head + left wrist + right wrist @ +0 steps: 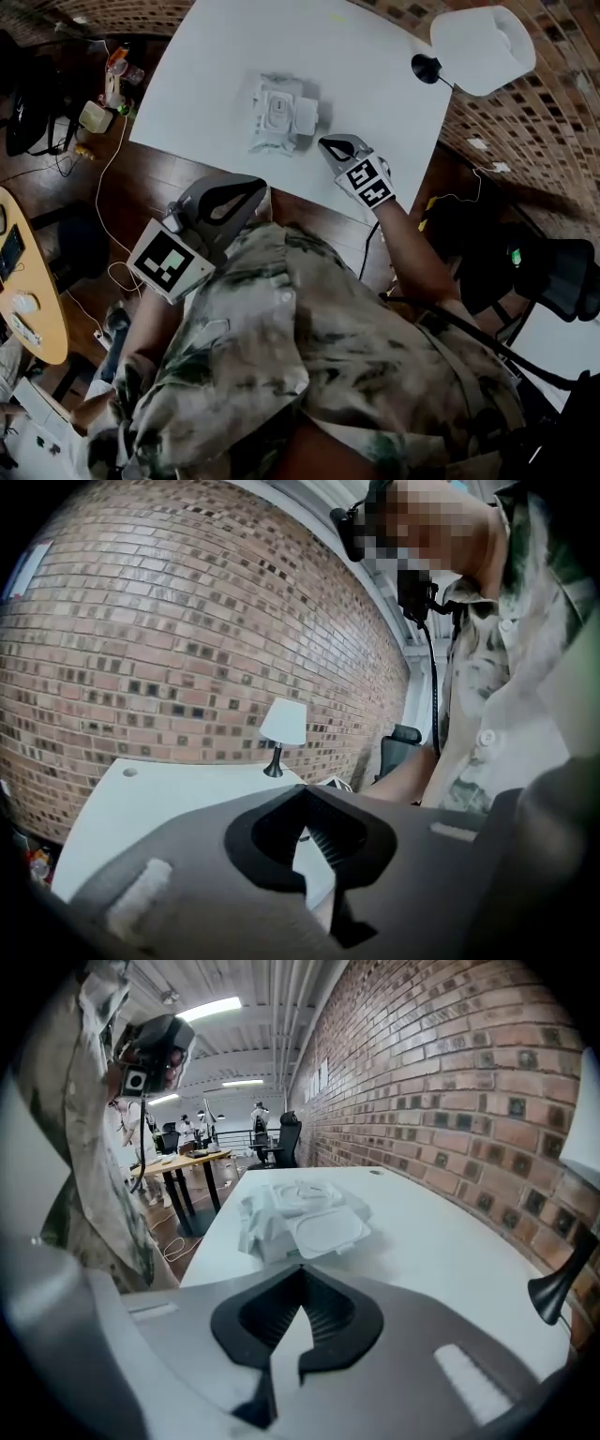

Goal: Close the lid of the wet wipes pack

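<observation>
A white wet wipes pack [275, 114] lies near the front of the white table [375, 66], with its lid [306, 115] swung open to the right. In the right gripper view the pack [281, 1206] lies just ahead of the jaws, its open lid [325, 1228] flat beside the dispensing opening. My right gripper [324, 143] hovers a little right of the pack, jaws shut and empty. Off the table's front edge, my left gripper [261, 187] is held near the person's chest. It is shut with nothing in it and points away from the pack.
A white-shaded lamp [482, 37] on a black stand rises at the table's far right corner. Bottles and clutter [101, 111] sit on the floor to the left, with cables. A round wooden table [33, 281] stands left and a black office chair [562, 272] right.
</observation>
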`<state>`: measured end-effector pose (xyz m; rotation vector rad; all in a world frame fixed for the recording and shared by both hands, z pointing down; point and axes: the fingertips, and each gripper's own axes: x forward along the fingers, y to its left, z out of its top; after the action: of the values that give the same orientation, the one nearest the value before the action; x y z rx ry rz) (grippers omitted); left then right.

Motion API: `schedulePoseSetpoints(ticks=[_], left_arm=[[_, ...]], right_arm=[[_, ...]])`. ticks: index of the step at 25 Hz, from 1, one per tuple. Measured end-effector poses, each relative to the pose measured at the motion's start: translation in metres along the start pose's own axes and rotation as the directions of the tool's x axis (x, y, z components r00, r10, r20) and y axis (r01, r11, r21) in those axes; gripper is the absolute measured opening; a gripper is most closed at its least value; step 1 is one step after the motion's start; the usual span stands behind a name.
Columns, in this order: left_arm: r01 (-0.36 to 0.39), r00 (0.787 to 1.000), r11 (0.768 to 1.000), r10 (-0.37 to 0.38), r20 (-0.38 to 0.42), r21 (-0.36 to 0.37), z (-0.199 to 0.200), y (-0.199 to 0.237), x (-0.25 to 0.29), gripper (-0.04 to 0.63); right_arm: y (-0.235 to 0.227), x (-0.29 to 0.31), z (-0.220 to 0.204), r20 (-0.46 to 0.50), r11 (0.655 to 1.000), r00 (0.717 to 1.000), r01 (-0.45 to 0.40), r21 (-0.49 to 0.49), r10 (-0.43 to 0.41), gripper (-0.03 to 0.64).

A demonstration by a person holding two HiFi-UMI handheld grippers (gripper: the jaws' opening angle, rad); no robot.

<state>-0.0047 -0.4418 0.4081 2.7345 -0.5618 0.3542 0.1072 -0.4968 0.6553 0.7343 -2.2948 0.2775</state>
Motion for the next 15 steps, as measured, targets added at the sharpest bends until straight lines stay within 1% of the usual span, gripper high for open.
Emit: schedulePoseSetpoints(ticks=[8,11,15], left_arm=[[-0.013,1.000,1.000,0.014,0.005,-0.016,-0.002,0.026,-0.008,0.000],[-0.016,1.000,1.000,0.016,0.003,-0.024,-0.005,0.032,-0.010,0.000],[-0.025,1.000,0.999,0.026,0.010,-0.042,-0.008,0.039,-0.015,0.000]], right_arm=[[-0.011,0.030,-0.011,-0.093,1.000,0.996,-0.012,-0.026,0.010,0.005],[-0.017,0.034,-0.008,-0.083,1.000,0.997,0.000,-0.030,-0.002,0.005],[-0.022,0.032,0.006,-0.042,0.999,0.999,0.021,-0.039,-0.023,0.005]])
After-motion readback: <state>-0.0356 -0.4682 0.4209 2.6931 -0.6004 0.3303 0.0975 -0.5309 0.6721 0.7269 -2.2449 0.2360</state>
